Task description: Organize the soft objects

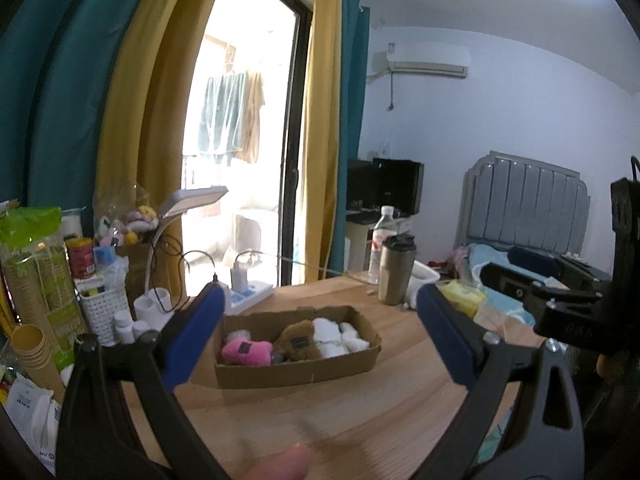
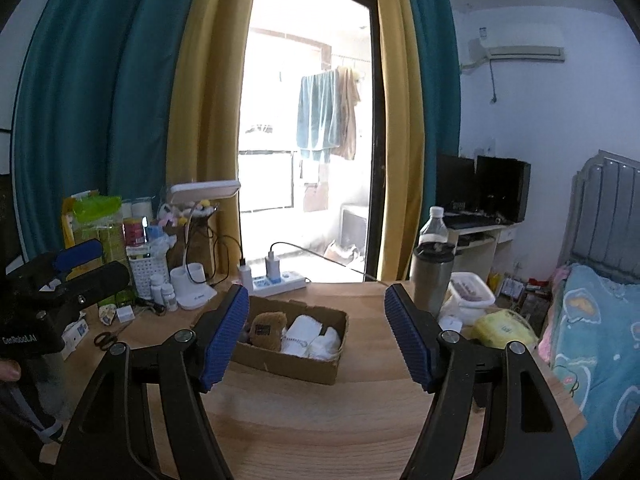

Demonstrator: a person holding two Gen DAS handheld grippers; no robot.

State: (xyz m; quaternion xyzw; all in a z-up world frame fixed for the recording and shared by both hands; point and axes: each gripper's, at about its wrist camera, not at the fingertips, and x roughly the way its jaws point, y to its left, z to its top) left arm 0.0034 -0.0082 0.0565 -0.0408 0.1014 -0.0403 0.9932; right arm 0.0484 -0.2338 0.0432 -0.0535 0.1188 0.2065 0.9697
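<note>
Both grippers, left gripper [image 1: 320, 312] and right gripper [image 2: 316, 320], hover spread and empty above the table [image 1: 320, 420]. The soft toys [image 1: 296, 342] and white cloths [image 2: 310, 336] lie gathered in the cardboard box [image 1: 296, 372], apparently sorted.

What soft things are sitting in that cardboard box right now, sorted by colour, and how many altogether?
In the cardboard box, seen from the left wrist:
Pink plush toy: 1
Brown plush toy: 1
White rolled cloths: 2, as far as I can tell; they press together, so the count is uncertain
Total: 4
</note>
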